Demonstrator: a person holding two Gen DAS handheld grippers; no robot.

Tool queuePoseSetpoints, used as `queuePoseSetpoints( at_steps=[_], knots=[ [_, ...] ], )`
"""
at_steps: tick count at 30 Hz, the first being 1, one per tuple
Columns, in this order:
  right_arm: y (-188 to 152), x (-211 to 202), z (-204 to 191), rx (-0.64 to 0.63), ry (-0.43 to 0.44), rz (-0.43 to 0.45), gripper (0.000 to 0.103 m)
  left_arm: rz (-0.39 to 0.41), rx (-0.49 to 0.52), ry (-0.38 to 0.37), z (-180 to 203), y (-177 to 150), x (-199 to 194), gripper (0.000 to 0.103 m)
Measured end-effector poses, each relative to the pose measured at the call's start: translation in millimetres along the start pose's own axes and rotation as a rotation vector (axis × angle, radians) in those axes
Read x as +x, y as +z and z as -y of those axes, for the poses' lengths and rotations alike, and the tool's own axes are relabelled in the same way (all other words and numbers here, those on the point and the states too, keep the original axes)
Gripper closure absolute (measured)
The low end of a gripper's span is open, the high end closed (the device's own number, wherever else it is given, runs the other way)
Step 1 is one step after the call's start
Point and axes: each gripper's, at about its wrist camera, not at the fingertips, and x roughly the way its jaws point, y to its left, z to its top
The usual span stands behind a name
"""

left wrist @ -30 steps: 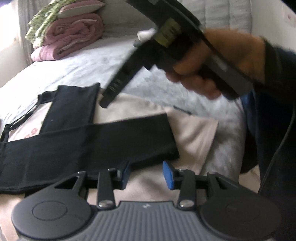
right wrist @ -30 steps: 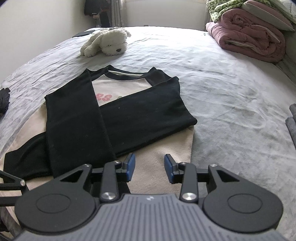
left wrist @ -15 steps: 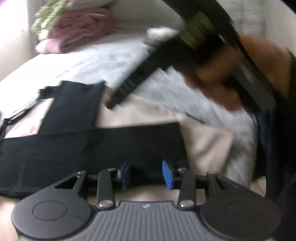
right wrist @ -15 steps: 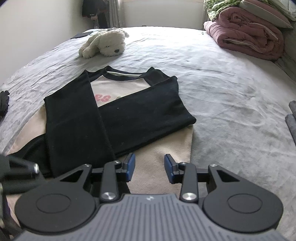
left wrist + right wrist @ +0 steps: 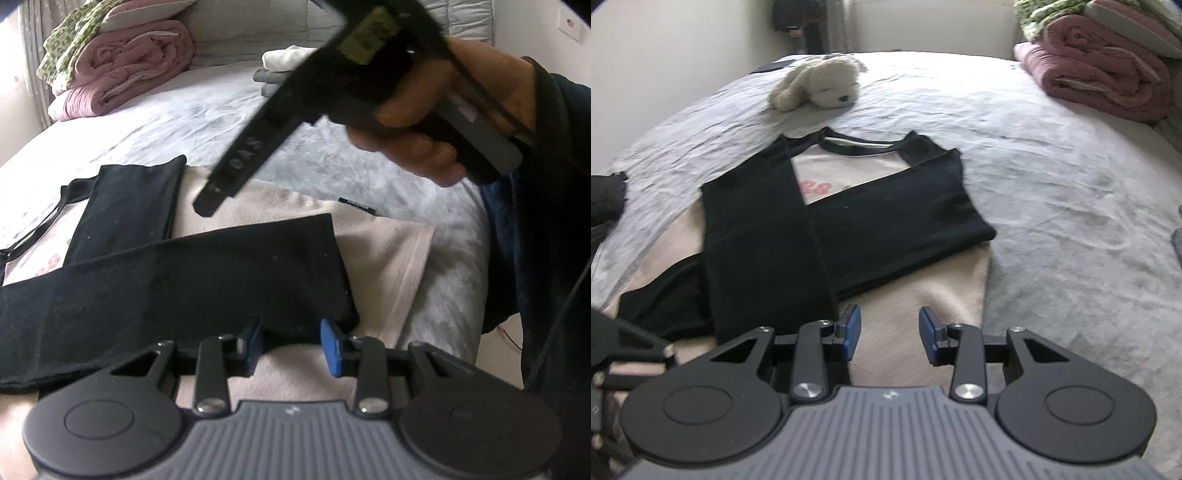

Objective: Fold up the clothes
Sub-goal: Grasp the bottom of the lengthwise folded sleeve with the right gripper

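A shirt (image 5: 827, 221) lies flat on the big bed (image 5: 1052, 192). It has a cream body and black sleeves. Both sleeves are folded in across the front, one on top of the other, so they cross over the chest. Some pink letters peek out near the neck. The cream bottom part of the shirt is nearest to the two tools.

The left gripper (image 5: 291, 345) is low over the shirt. Its two blue pads are apart, and the edge of a black sleeve (image 5: 207, 284) shows just in the gap between them. The pads are not pressing on the cloth. You cannot tell if they touch it.

The right gripper (image 5: 890, 338) hangs over the cream bottom part of the shirt. Its blue pads are apart too, with nothing between them. In the left view you can see a hand (image 5: 443, 110) holding this tool by its black handle, above the bed.

A white toy dog (image 5: 820, 86) lies on the bed past the shirt's neck. A rolled pink blanket (image 5: 1108, 62) sits at the far side of the bed, with a green patterned cloth (image 5: 70, 37) and a pillow (image 5: 144, 14) on top of it. A small stack of folded grey and white clothes (image 5: 280, 68) sits further back on the bed.
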Motion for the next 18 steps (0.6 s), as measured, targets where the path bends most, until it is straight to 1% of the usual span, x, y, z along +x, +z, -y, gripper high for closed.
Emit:
queuePoseSetpoints(
  at_steps=[3,5,7,8,9,11,13,15,18],
  knots=[
    [-8,-4,2,-0.007,0.034,-0.015,0.064,0.000,0.002,0.005,1,0,0,0.069],
    [-13,-8,4,-0.015,0.049,-0.020,0.067,0.000,0.003,0.009,2,0,0,0.069],
    [-18,-14,5,-0.032,0.066,-0.010,0.088,-0.001,0.003,0.010,2,0,-1,0.069],
    [-21,-19,5,-0.041,0.086,0.007,0.093,-0.001,0.004,0.011,2,1,-1,0.069],
    [-24,-25,5,-0.055,0.115,0.026,0.100,-0.002,0.004,0.013,3,1,-1,0.069],
    [-31,-35,1,-0.102,0.176,0.049,0.101,-0.002,0.006,0.014,3,0,-1,0.069],
    [-39,-34,-5,-0.144,0.195,0.014,0.102,-0.002,0.006,0.014,3,1,0,0.069],
    [-47,-26,-8,-0.167,0.175,-0.039,0.102,-0.003,0.002,0.013,3,1,0,0.069],
    [-53,-18,-10,-0.183,0.134,-0.082,0.103,-0.004,0.003,0.015,3,1,1,0.069]
  ],
)
